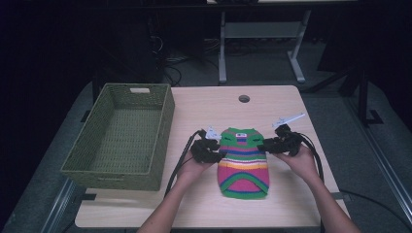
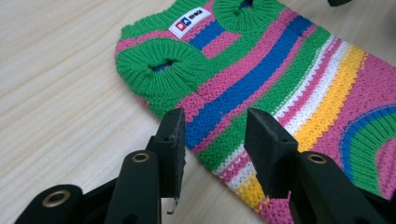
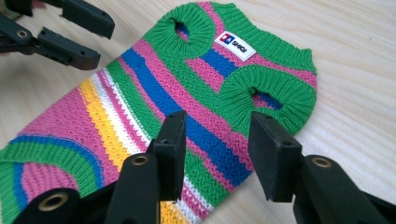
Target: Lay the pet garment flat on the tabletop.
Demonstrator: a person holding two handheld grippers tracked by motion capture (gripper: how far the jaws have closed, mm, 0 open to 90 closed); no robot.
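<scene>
Your striped knit sweater lies flat on the wooden table, near the front edge and just right of the green woven basket, with its green collar end toward the far side and the rounded pink hem toward you. A white label sits at the neck between two green-ribbed armholes.

Your left gripper is at the sweater's left edge, about level with the blue and pink stripes. In the left gripper view its jaws stand partly apart over that edge, with the knit showing between them and neither pad pressing on it.

Your right gripper sits at the opposite edge, just below the right armhole. Its jaws are likewise partly apart, straddling the sweater's side; the pads look clear of the fabric, though the low angle makes contact underneath hard to rule out.

Both your hands rest low by the table, one on each side of the garment.
</scene>
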